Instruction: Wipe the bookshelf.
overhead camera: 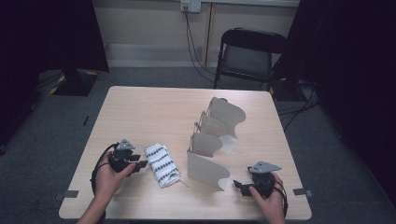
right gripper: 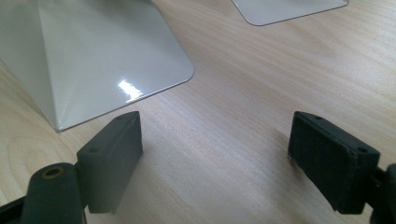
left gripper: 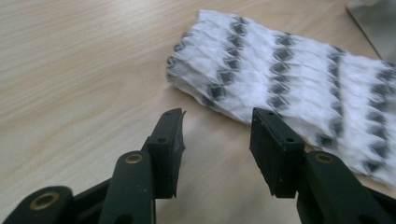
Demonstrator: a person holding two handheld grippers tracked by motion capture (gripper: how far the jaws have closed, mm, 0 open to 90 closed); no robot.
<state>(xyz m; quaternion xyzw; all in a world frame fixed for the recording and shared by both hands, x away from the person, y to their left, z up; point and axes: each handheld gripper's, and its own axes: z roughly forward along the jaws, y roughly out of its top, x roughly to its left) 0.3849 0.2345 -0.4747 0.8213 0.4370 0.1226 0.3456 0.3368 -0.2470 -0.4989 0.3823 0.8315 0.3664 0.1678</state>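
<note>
A folded white cloth with dark diamond stripes [overhead camera: 162, 164] lies near the table's front left. In the left gripper view the cloth [left gripper: 289, 79] sits just past the jaw tips, its near edge beside the right fingertip. My left gripper [overhead camera: 140, 164] [left gripper: 217, 121] points right at the cloth, part open, with bare table between its pads. My right gripper [overhead camera: 239, 184] [right gripper: 215, 135] rests low at the front right, wide open over bare wood and pointing left toward the rack's nearest divider [right gripper: 102, 56].
A white metal rack with several curved upright dividers [overhead camera: 215, 140] stands at the table's centre right, between the two grippers. The wooden table [overhead camera: 149, 107] has free room at the back left. A black folding chair [overhead camera: 250, 53] stands behind the table.
</note>
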